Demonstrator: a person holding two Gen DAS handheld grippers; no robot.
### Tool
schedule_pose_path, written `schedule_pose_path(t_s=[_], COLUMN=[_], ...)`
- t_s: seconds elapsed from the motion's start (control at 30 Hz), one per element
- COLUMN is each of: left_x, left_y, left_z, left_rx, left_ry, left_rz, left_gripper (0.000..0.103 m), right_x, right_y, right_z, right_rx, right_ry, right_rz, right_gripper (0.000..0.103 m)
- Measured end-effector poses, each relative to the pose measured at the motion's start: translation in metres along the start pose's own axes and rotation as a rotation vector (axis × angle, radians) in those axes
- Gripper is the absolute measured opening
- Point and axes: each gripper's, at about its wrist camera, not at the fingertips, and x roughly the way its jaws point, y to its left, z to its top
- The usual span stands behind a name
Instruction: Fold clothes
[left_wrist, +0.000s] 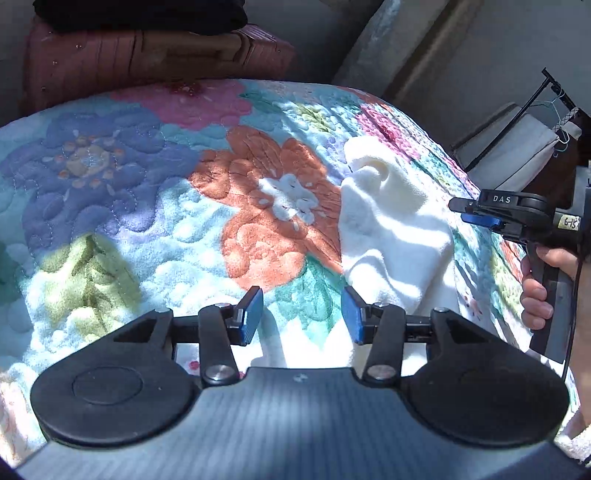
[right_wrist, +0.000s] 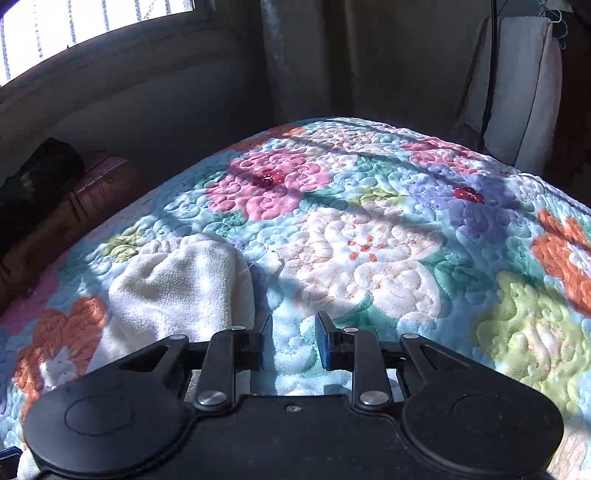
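A cream fleece garment (left_wrist: 391, 236) is seen lying rumpled on a bed covered by a quilted floral bedspread (left_wrist: 155, 206), between two handheld grippers, in a room lit by slatted sunlight. The left gripper (left_wrist: 303, 314) is held low over the quilt, its blue-padded jaws spread apart and empty, with the garment's near edge just beside its right-hand pad. The right gripper (right_wrist: 293, 341) is likewise held released, nothing between its jaws, the garment lying just to the left of its line. Both tools appear to be positioned at the cloth's flanks so that an edge can be taken from each side; no fold is judged to have been made yet.

The garment is shown as soft, thick and nappy, heaped in loose rounded folds rather than laid flat, and is likely to sag when lifted. The bedspread is stitched in puffy swirls. A ribbed reddish suitcase (left_wrist: 155, 55) is seen beyond the bed.
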Motion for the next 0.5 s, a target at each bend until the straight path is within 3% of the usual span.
schedule_pose_path(t_s=[0.1,0.2,0.23,0.33,0.4,0.43,0.47,0.5], left_x=[0.005,0.004,0.003,0.001,0.001,0.002,0.004,0.005], left_y=[-0.002,0.001,0.002,0.004,0.006,0.006,0.005,0.003], left_z=[-0.005,-0.005,-0.005,-0.005,-0.005,-0.006,-0.007,-0.009], left_rx=[0.011,0.001,0.001,0.025,0.023,0.027,0.048,0.070], left_ry=[0.017,0.028,0.033,0.037,0.022,0.018,0.027,0.036], left_rz=[-0.035,-0.076,-0.087,-0.096,-0.105,-0.109,-0.100,-0.090], left_gripper=[0.049,0.057,0.060,0.061,0.061,0.061,0.061,0.061], right_x=[0.011,0.034,0.043,0.072,0.097,0.107,0.109,0.106], right_y=[0.027,0.057,0.068,0.104,0.119,0.122,0.122,0.120], right_z=[0.013,0.025,0.027,0.025,0.017,0.012,0.008,0.006], right_rx=[-0.037,-0.053,-0.052,-0.135,-0.194,-0.211,-0.213,-0.210], right_ry=[-0.004,0.069,0.101,0.156,0.233,0.256,0.241,0.207], right_rz=[0.123,0.207,0.218,0.111,-0.013,-0.056,-0.061,-0.054], right_gripper=[0.043,0.065,0.065,0.069,0.069,0.068,0.057,0.024])
